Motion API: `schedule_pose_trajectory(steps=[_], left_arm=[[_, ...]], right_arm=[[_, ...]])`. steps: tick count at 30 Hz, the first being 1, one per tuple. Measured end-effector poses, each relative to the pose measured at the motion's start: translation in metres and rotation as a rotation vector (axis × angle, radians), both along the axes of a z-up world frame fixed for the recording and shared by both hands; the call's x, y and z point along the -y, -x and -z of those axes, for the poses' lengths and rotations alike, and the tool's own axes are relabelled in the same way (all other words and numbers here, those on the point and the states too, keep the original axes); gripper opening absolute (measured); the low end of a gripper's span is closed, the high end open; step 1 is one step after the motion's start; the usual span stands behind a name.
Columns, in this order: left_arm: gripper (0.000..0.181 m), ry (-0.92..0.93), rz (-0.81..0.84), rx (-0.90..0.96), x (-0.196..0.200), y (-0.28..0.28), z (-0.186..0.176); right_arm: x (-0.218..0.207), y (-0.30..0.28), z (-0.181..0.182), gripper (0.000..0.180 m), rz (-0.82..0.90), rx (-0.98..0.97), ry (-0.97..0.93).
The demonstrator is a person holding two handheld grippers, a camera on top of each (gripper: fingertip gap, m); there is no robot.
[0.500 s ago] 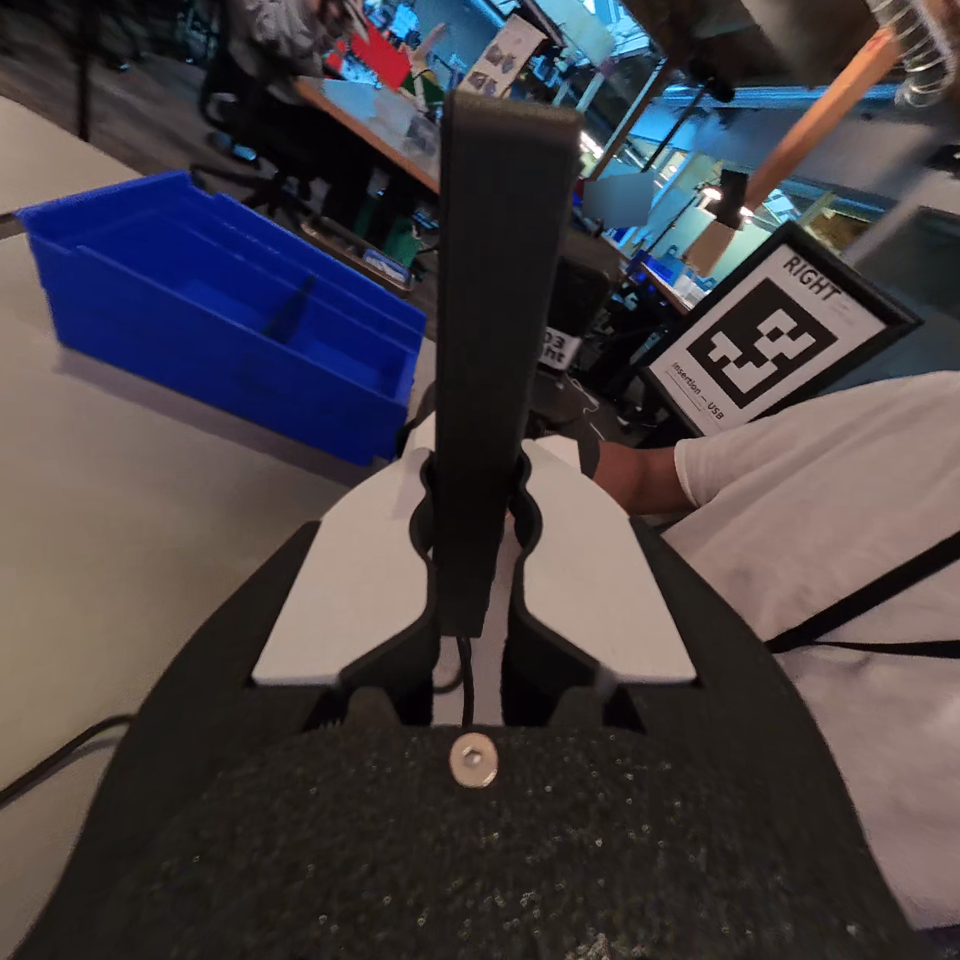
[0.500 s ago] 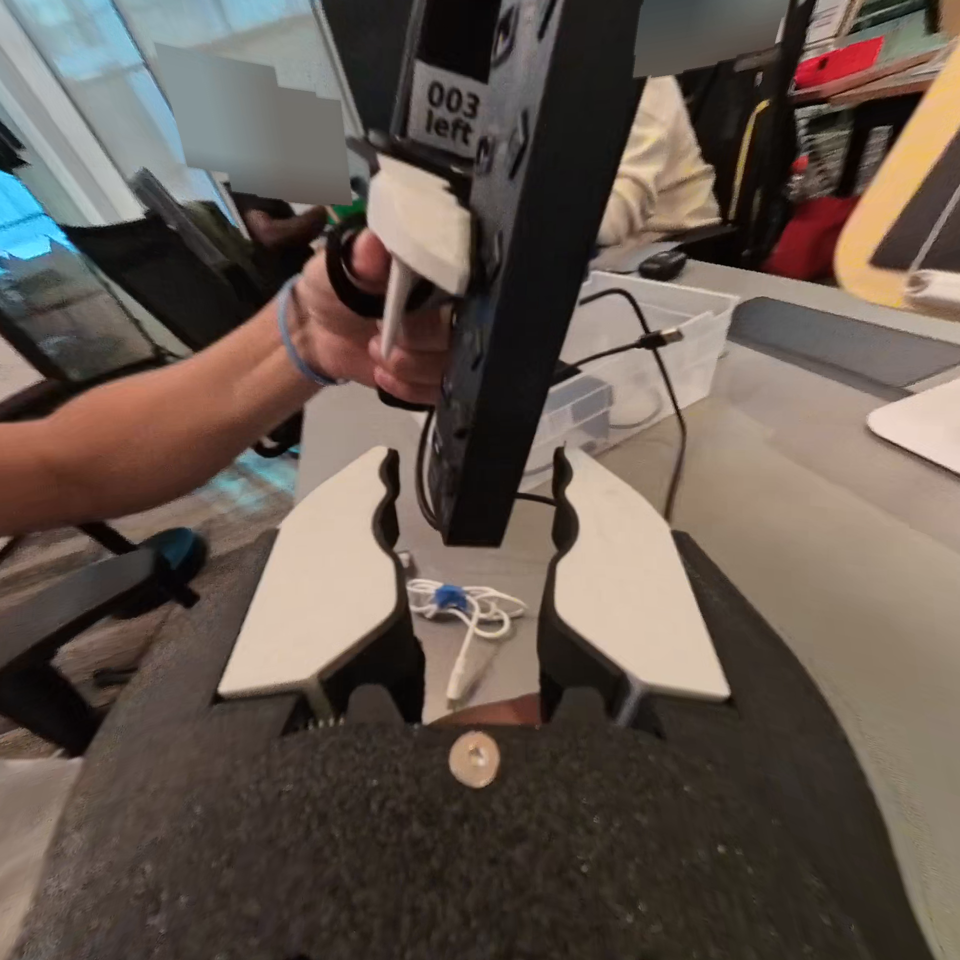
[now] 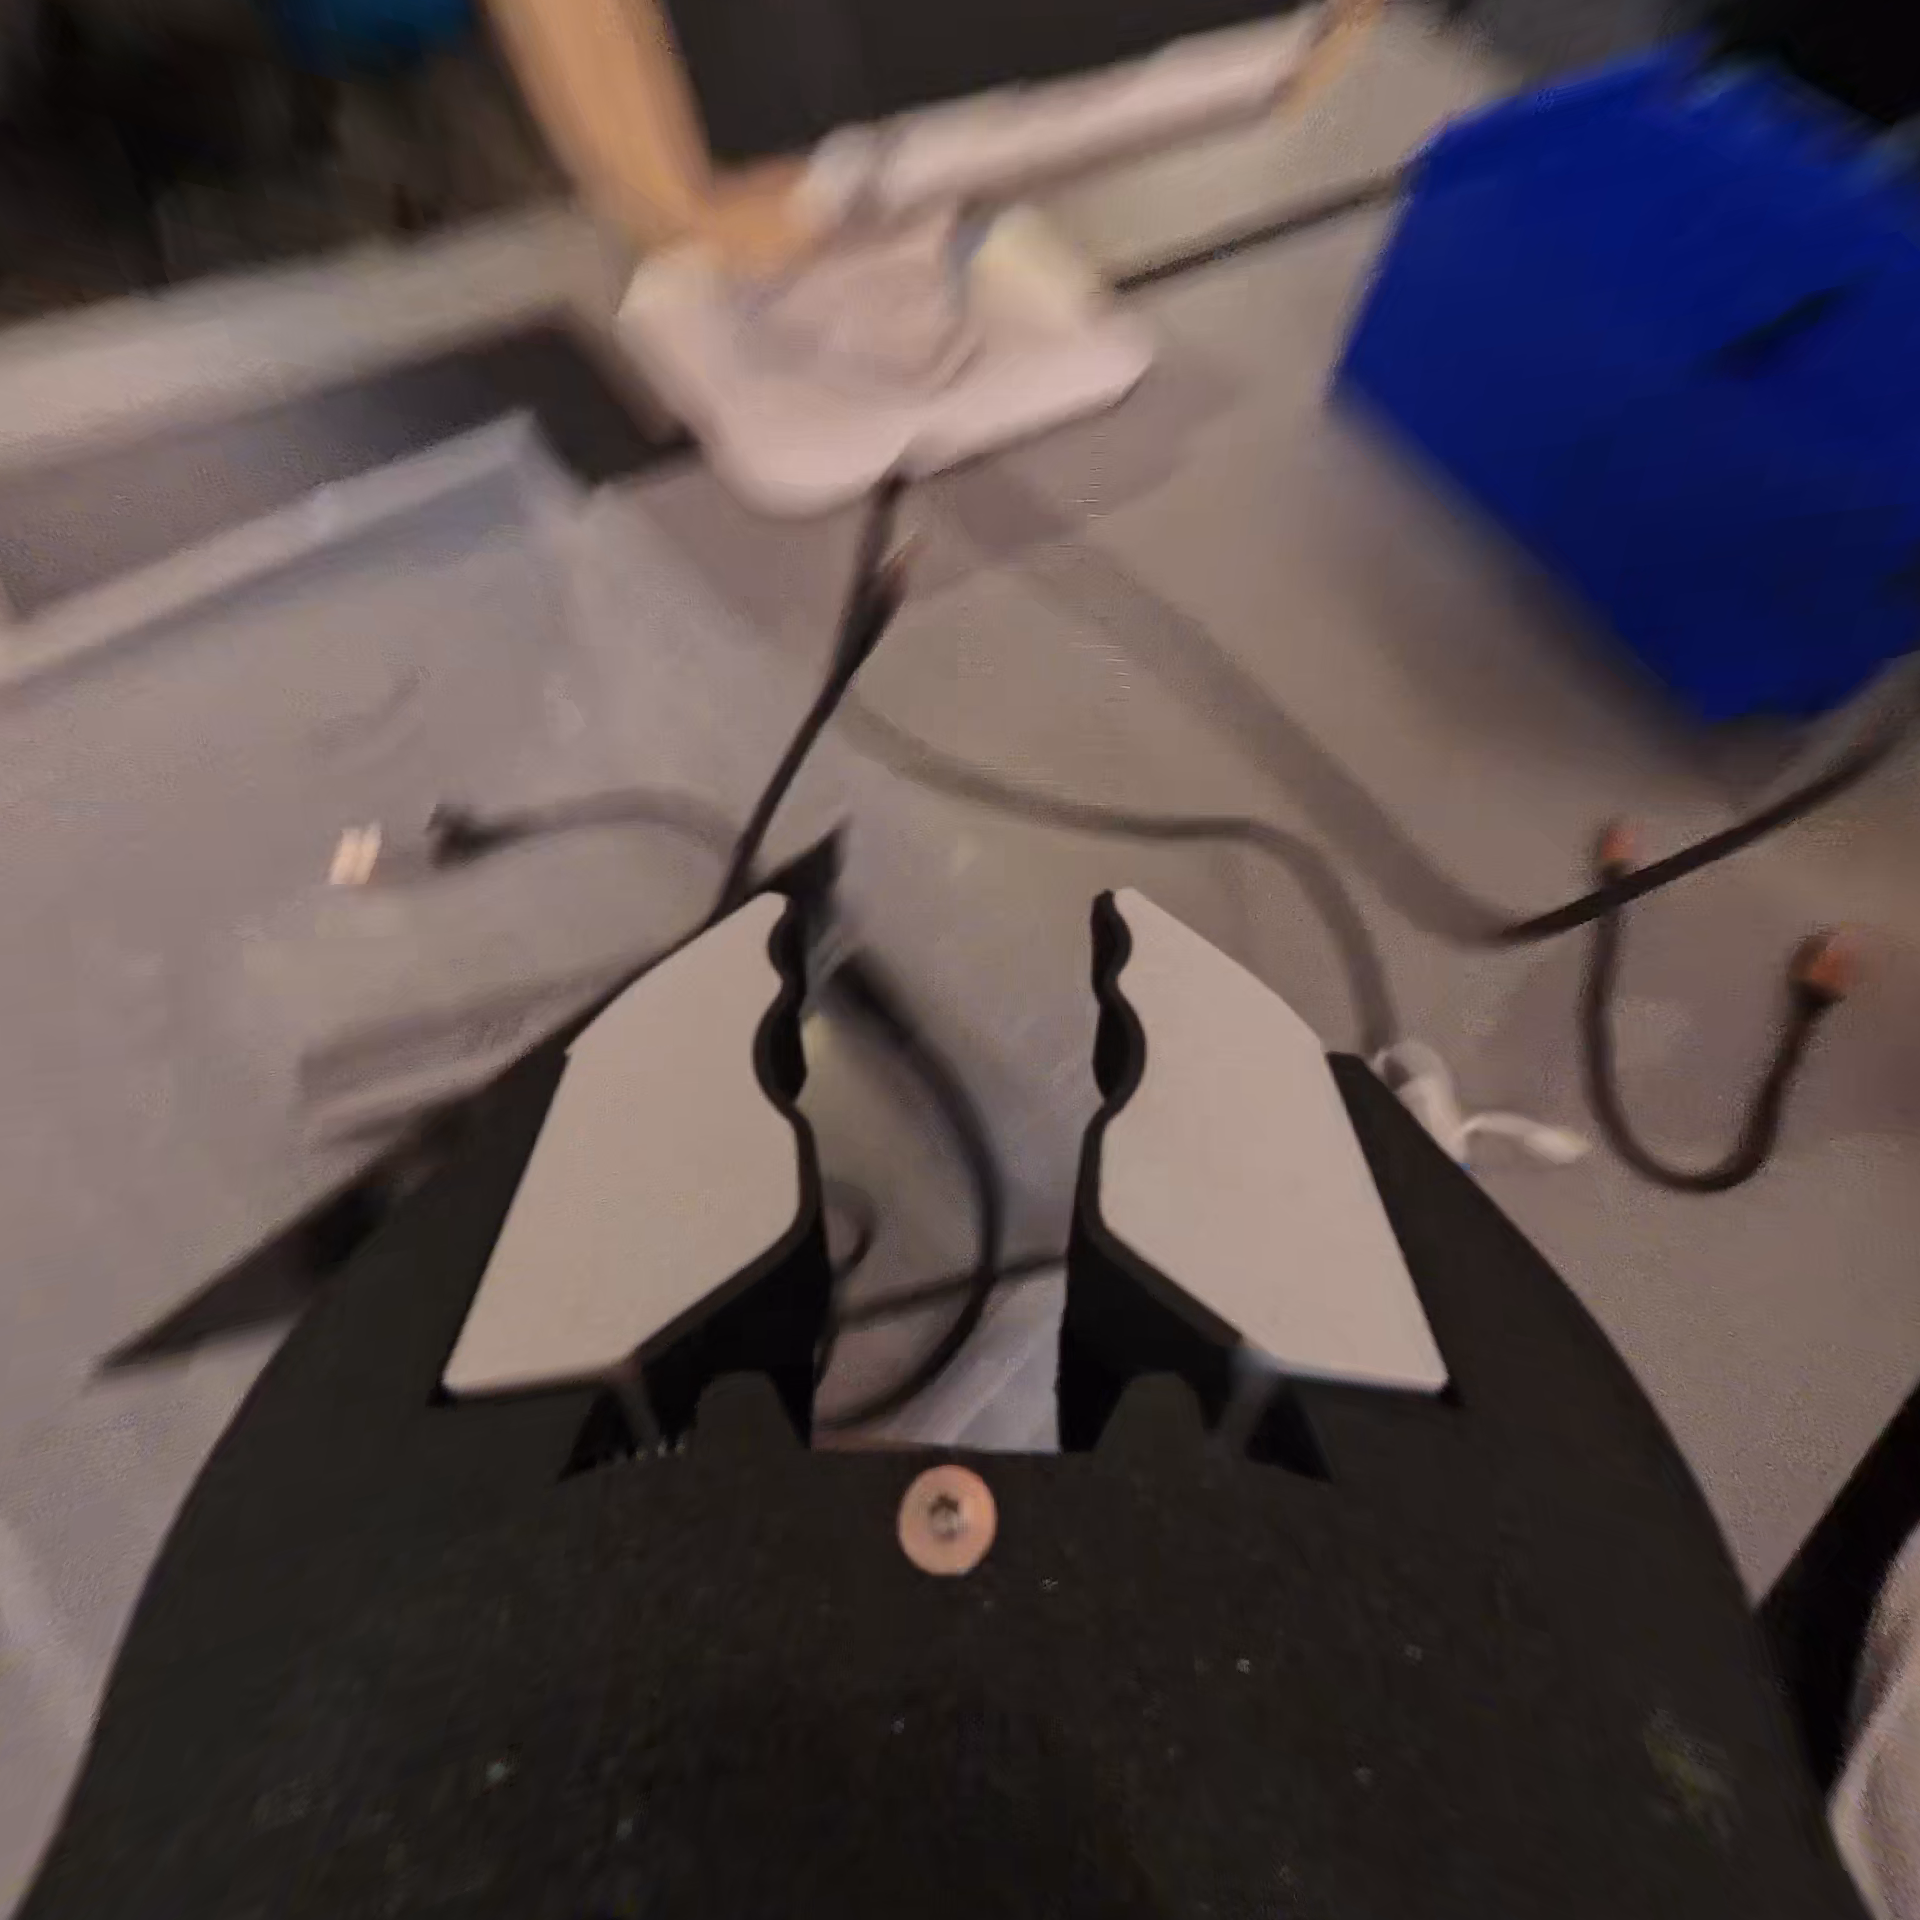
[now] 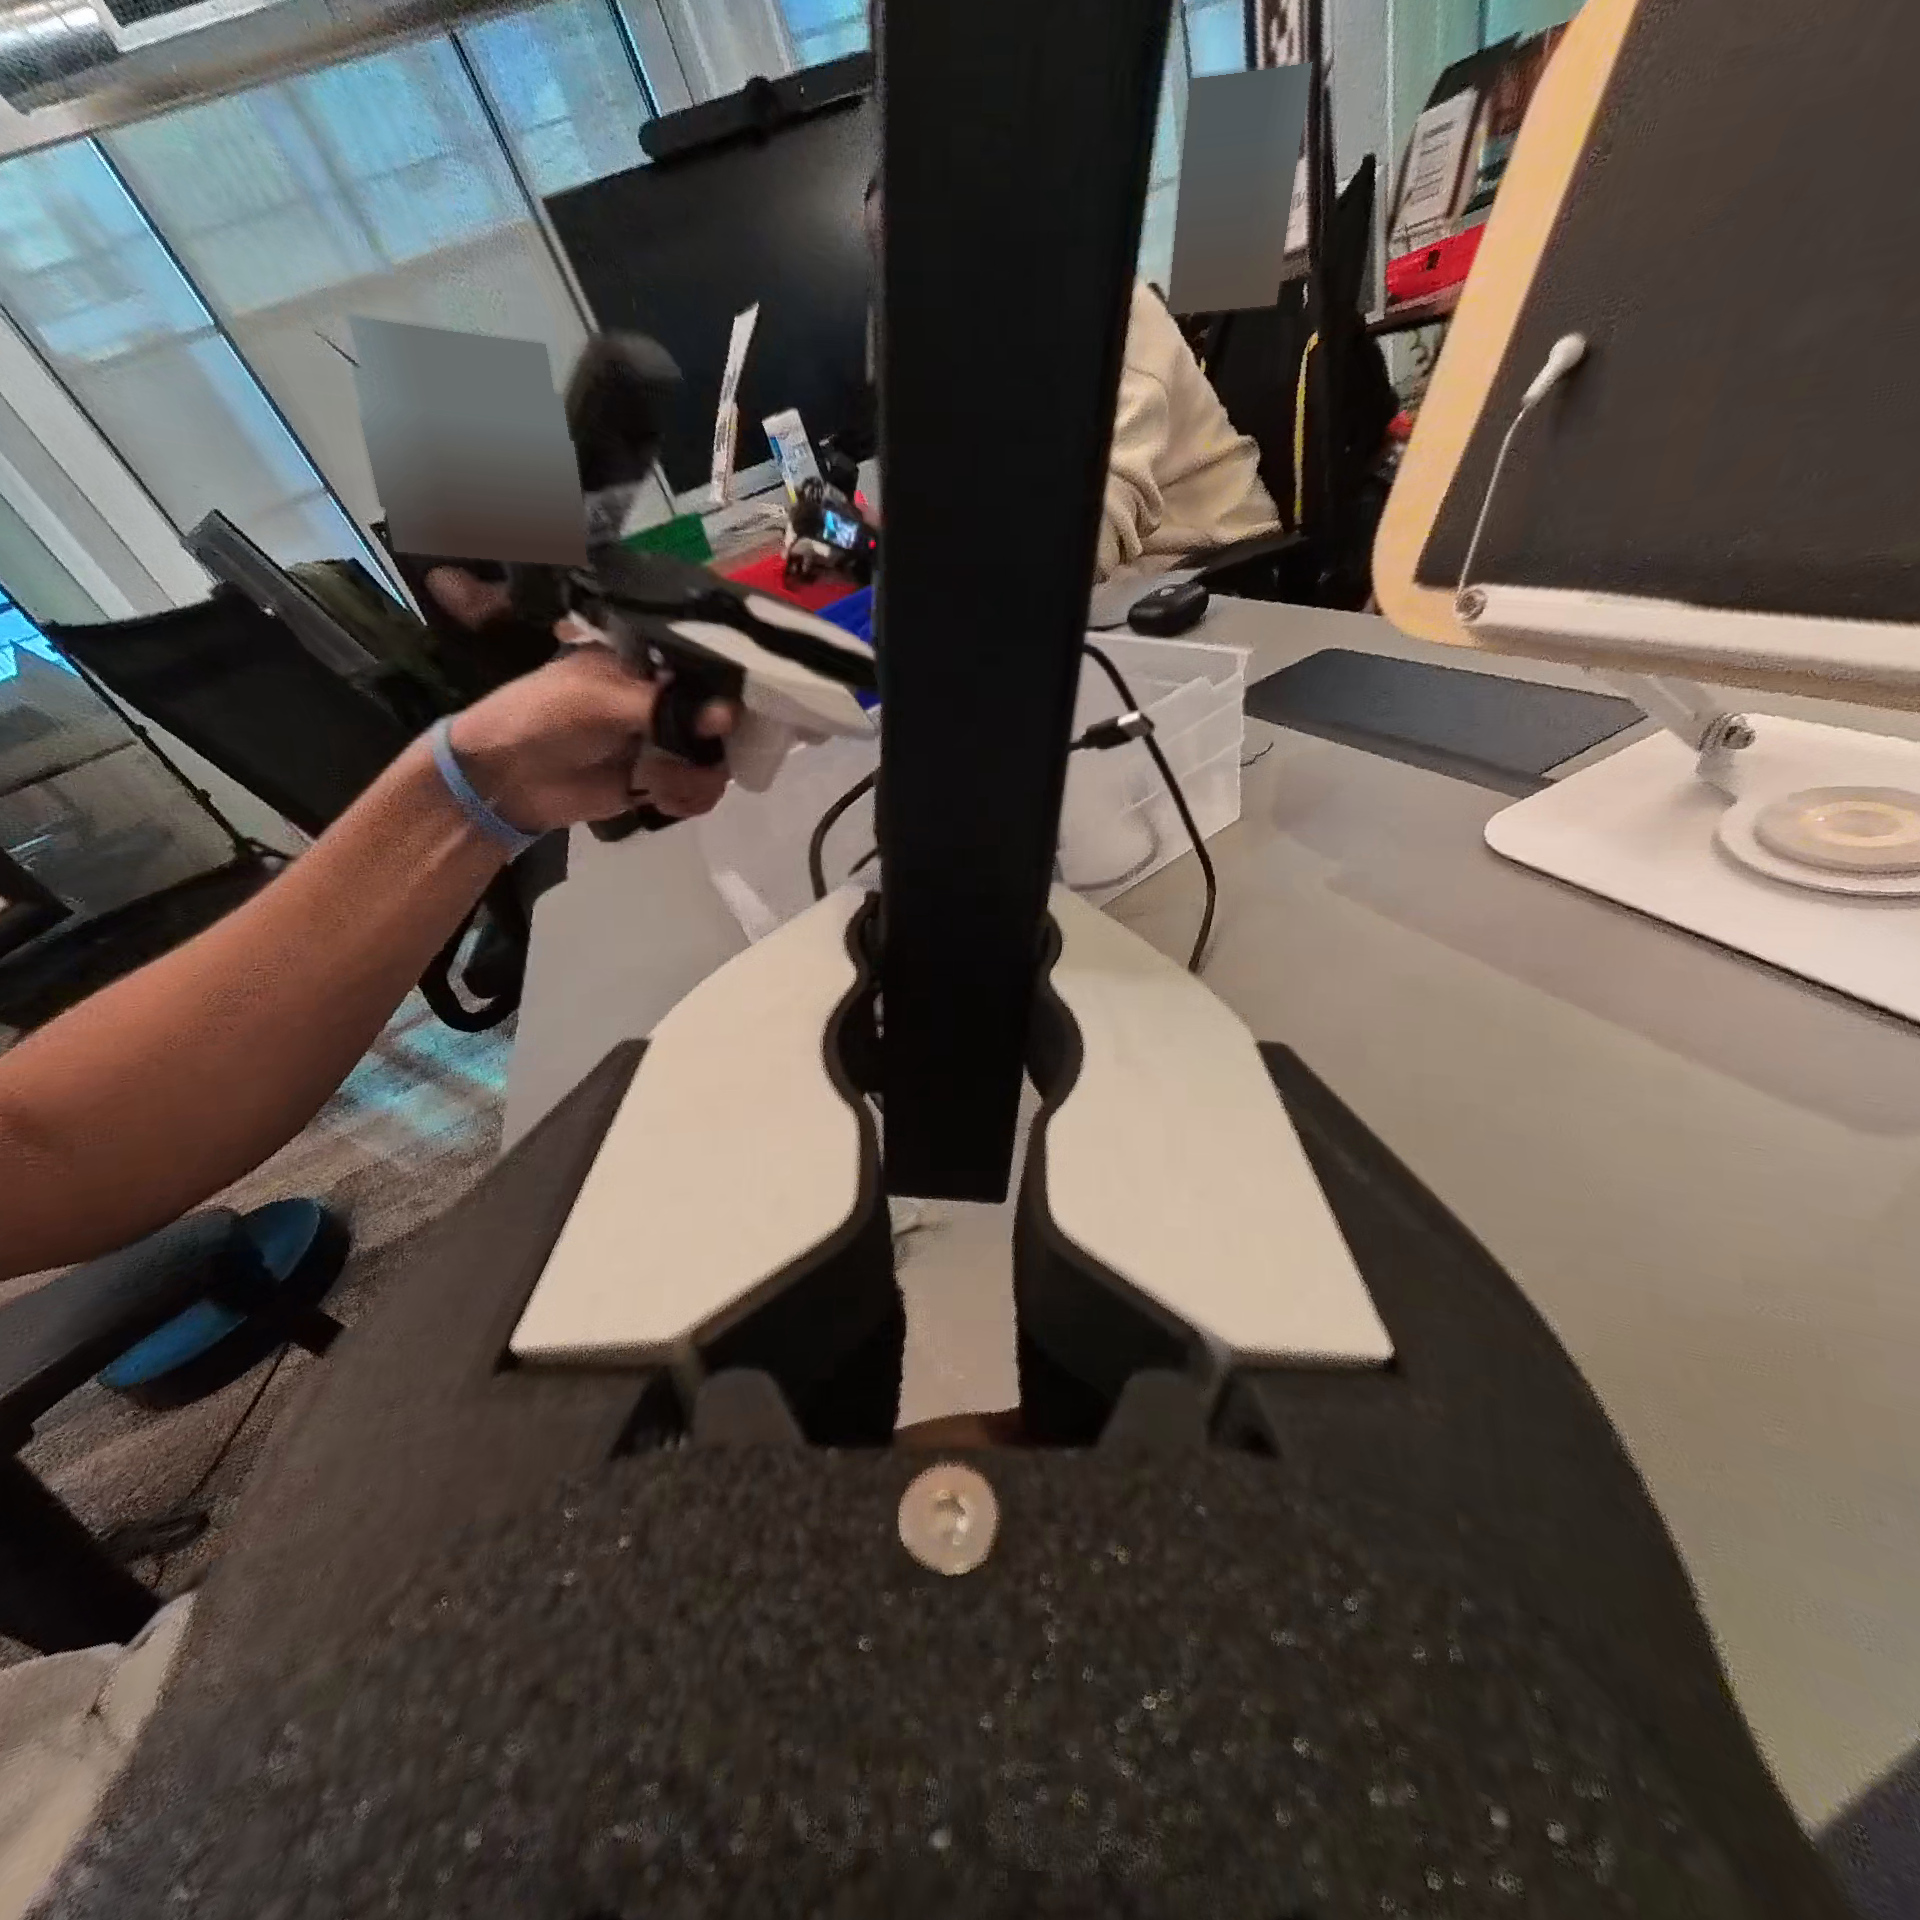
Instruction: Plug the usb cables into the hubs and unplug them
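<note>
Cables [image 3: 1226, 821] sprawl blurred on the grey counter [image 3: 1039, 644] beyond the left gripper [image 3: 940, 914], its fingers apart, empty. Right gripper [image 4: 956, 935] fingers clamp a black board [image 4: 997, 520]. No writing legible; office behind.

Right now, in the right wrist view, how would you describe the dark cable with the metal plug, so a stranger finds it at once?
Start at the grey table and find the clear plastic box behind the tall flat black board. The thin black cable arches up before that box, its silver metal plug pointing left in the air. No other cable there is raised.
</note>
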State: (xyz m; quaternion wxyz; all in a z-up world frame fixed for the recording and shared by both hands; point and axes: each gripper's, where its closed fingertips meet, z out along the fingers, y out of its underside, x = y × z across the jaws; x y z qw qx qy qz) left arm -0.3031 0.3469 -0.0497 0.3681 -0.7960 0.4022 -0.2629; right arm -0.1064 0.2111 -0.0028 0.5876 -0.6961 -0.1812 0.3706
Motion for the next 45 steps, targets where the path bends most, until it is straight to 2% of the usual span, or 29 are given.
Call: schedule_pose_trajectory(steps=[1, 4, 8, 9, 10, 11, 13, 15, 19, 20, 22, 24, 26, 28, 30, 31, 32, 35, 37, 40, 42, 45], left_arm=[[0.055, 0.081, -0.041, -0.057, -0.008, 0.021, 0.021], [0.05, 0.32, -0.065, -0.088, -0.01, 0.043, 0.063], [0.041, 0.264, -0.125, -0.329, -0.027, 0.062, 0.11], [0.032, 0.251, -0.137, -0.382, -0.03, 0.066, 0.119], [0.005, 0.24, -0.146, -0.409, -0.032, 0.068, 0.124], [0.0, 0.225, -0.152, -0.395, -0.034, 0.067, 0.124], [0.0, 0.212, -0.169, -0.334, -0.036, 0.064, 0.115], [0.0, 0.135, -0.179, -0.256, -0.038, 0.059, 0.084], [0.0, -0.036, -0.047, 0.014, -0.013, 0.011, -0.031], [0.0, -0.071, -0.002, 0.05, -0.003, -0.005, -0.056], [0.0, -0.13, 0.037, 0.006, 0.008, -0.035, -0.082], [0.0, -0.226, 0.065, -0.119, 0.006, -0.066, -0.083], [0.0, -0.24, 0.163, -0.155, 0.007, -0.109, -0.069], [0.0, -0.096, 0.268, -0.185, 0.019, -0.145, -0.036], [0.0, 0.098, 0.365, -0.349, 0.033, -0.154, 0.008], [0.009, 0.12, 0.344, -0.378, 0.029, -0.156, 0.015], [0.027, 0.118, 0.332, -0.35, 0.026, -0.161, 0.011], [0.043, 0.041, 0.343, -0.153, 0.023, -0.169, -0.04], [0.064, -0.14, 0.381, -0.077, 0.024, -0.167, -0.085], [0.076, -0.43, 0.507, -0.095, 0.049, -0.167, -0.127], [0.071, -0.517, 0.608, -0.195, 0.069, -0.168, -0.121], [0.064, -0.441, 0.723, -0.416, 0.081, -0.157, -0.076]], right_arm=[[0.001, -0.003, -0.005, 0.024, 0.001, -0.018, -0.017], [0.003, -0.004, -0.011, 0.024, -0.008, -0.047, -0.045], [0.005, 0.003, -0.009, 0.024, -0.027, -0.062, -0.052], [0.006, 0.004, -0.008, 0.024, -0.032, -0.064, -0.05], [0.007, 0.004, -0.007, 0.024, -0.033, -0.061, -0.048], [0.007, 0.003, -0.007, 0.024, -0.027, -0.056, -0.049], [0.008, -0.002, -0.009, 0.024, -0.015, -0.054, -0.052], [0.007, -0.011, -0.01, 0.024, 0.014, -0.047, -0.056], [-0.003, -0.03, -0.013, 0.024, 0.117, -0.008, -0.047], [-0.006, -0.033, -0.013, 0.024, 0.14, 0.0, -0.042], [-0.013, -0.037, -0.014, 0.024, 0.17, 0.018, -0.026], [-0.019, -0.042, -0.019, 0.024, 0.205, 0.034, -0.03], [-0.024, -0.048, -0.025, 0.024, 0.222, 0.049, -0.03], [-0.03, -0.059, -0.032, 0.024, 0.261, 0.082, -0.04], [-0.033, -0.067, -0.031, 0.024, 0.262, 0.143, -0.019], [-0.033, -0.068, -0.027, 0.024, 0.241, 0.193, 0.01], [-0.035, -0.071, -0.022, 0.024, 0.242, 0.257, 0.028], [-0.04, -0.076, -0.009, 0.024, 0.236, 0.499, 0.057], [-0.044, -0.074, 0.001, 0.024, 0.19, 0.687, 0.068], [-0.042, -0.054, 0.022, 0.025, -0.005, 0.923, 0.079], [-0.04, -0.037, 0.032, 0.024, -0.106, 1.025, 0.081], [-0.035, -0.012, 0.039, 0.024, -0.234, 1.065, 0.067]])
